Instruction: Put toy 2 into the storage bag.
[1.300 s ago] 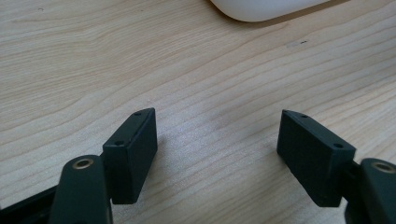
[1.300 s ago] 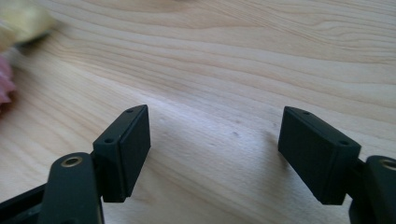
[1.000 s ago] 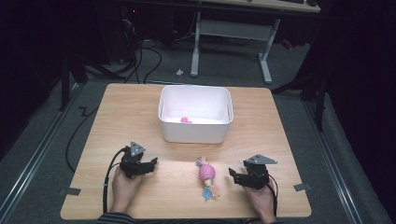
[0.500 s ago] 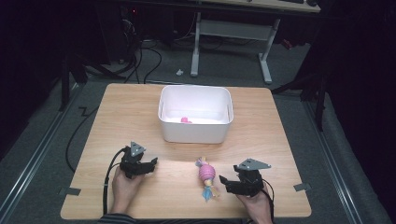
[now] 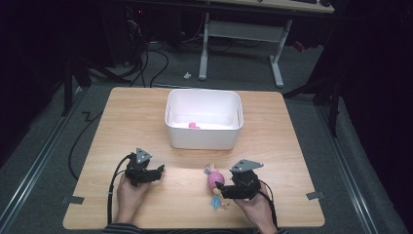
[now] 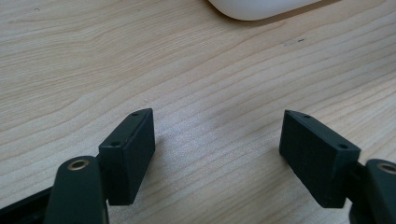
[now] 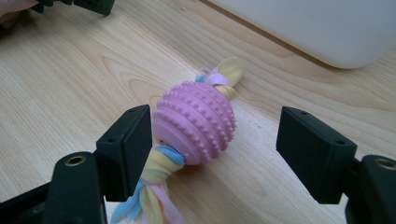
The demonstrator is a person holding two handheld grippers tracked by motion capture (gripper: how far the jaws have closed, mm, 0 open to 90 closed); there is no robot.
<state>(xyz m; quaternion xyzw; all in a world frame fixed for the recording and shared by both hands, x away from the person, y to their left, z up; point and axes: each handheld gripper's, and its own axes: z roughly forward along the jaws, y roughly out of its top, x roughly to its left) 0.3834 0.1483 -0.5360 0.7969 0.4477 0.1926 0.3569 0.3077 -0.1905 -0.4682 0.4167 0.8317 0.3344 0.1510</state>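
Right gripper view is showing the right claw point(image 7: 212, 154) straddling the pink toy point(image 7: 195, 122) near the white bin point(image 7: 322, 28), jaws having just been opening, ready to grip, while the left claw point(image 6: 219, 156) is idling, jaws apart.

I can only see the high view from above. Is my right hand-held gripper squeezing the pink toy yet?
Observer: Not yet. In the right gripper view, the right hand-held gripper has the pink toy between its jaws, but there is a clear gap to the jaw at that view's right. The jaws have just been opening.
Operator: What's the toy like close up?
Observer: It's a ball covered in rows of little bumps, and pink, yellow and blue cloth strips stick out of both ends.
Operator: And my other one?
Observer: The left hand-held gripper is open over bare table, with nothing between its jaws.
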